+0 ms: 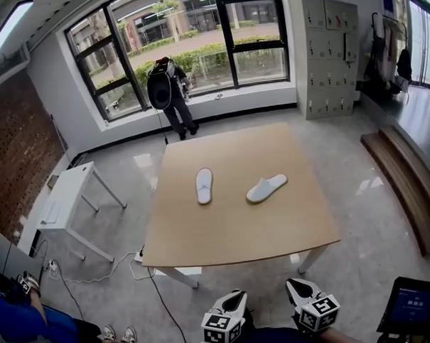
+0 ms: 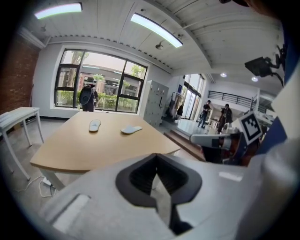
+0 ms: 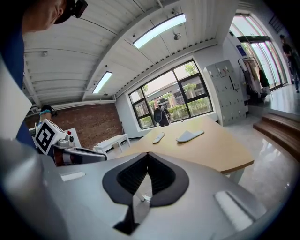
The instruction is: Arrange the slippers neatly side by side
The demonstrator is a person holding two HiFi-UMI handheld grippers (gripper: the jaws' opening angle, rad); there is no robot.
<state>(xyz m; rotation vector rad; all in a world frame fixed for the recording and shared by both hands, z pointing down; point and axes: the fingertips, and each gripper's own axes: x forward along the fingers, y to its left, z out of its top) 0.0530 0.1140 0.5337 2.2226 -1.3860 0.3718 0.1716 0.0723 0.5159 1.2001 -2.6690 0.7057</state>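
Observation:
Two white slippers lie apart on the wooden table [image 1: 232, 237]. The left slipper [image 1: 204, 185] points straight away from me; the right slipper [image 1: 266, 188] lies slanted, toe to the right. Both grippers are held low, short of the table's near edge and far from the slippers. My left gripper [image 1: 238, 295] and right gripper [image 1: 295, 283] both have their jaws closed together with nothing between them. The left gripper view shows its shut tips [image 2: 156, 160] below the distant slippers [image 2: 94, 125] [image 2: 131, 129]. The right gripper view shows shut tips [image 3: 147, 156] and the slippers [image 3: 158, 138] [image 3: 190, 136].
A small white table [image 1: 68, 193] stands left of the wooden one, with cables [image 1: 98, 273] on the floor. A person with a backpack [image 1: 170, 91] stands at the window. Lockers [image 1: 328, 56] are at the back right, wooden steps [image 1: 407, 184] at the right, and a seated person [image 1: 37, 326] at lower left.

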